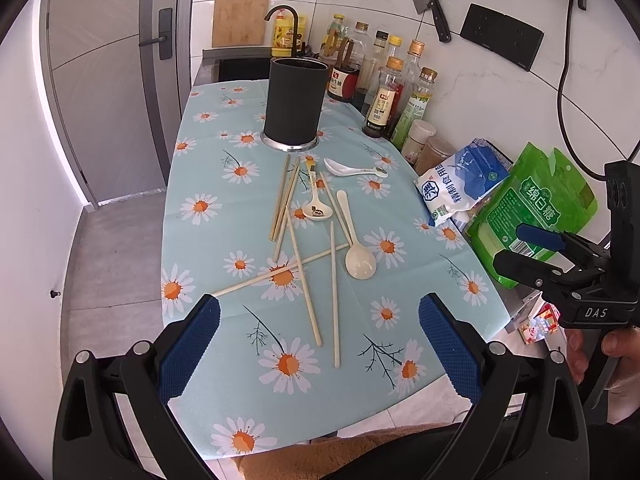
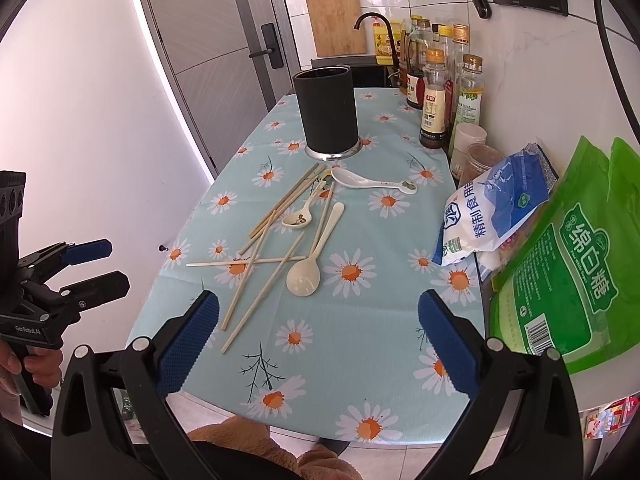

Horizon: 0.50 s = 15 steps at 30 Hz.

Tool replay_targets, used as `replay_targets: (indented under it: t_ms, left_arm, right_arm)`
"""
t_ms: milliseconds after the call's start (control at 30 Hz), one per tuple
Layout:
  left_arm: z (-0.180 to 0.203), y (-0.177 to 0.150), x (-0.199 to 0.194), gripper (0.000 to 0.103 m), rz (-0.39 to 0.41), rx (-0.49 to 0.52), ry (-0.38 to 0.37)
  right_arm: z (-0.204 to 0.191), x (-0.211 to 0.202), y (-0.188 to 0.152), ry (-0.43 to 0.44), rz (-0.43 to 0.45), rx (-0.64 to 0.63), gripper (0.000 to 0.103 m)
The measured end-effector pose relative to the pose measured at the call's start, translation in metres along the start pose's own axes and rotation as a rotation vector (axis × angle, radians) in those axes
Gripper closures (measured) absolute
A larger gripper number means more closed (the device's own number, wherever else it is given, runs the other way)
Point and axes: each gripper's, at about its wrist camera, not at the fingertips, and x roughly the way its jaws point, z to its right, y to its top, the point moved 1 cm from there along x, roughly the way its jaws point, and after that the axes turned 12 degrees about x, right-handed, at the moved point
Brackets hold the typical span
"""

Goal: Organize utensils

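A black utensil holder (image 1: 294,102) (image 2: 329,112) stands upright at the far end of the daisy tablecloth (image 1: 224,248) (image 2: 360,344). In front of it lie several pale chopsticks (image 1: 304,280) (image 2: 260,276), a large cream spoon (image 1: 359,262) (image 2: 305,276), a small patterned spoon (image 1: 317,210) (image 2: 298,219) and a white ceramic spoon (image 1: 352,169) (image 2: 372,181). My left gripper (image 1: 320,344) is open and empty, above the table's near edge. My right gripper (image 2: 320,344) is open and empty too; it also shows in the left wrist view (image 1: 520,248).
Sauce and oil bottles (image 1: 384,92) (image 2: 444,92) line the right wall. A white-blue salt bag (image 1: 460,184) (image 2: 496,216) and a green sugar bag (image 1: 532,208) (image 2: 568,264) lie at the right. A sink and faucet (image 1: 282,24) are behind the holder. A door (image 1: 104,80) is at left.
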Motion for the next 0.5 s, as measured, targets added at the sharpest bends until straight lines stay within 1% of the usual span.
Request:
replay_targets:
  t_ms: [333, 500]
  left_arm:
    - [-0.002, -0.001, 0.003, 0.006, -0.003, -0.007, -0.005]
    - [-0.01, 0.0, 0.01, 0.006, -0.014, -0.029, -0.026]
  right_arm:
    - [-0.002, 0.003, 0.001, -0.001, -0.006, 0.006, 0.005]
    - [0.001, 0.012, 0.004, 0.009, -0.036, 0.03, 0.005]
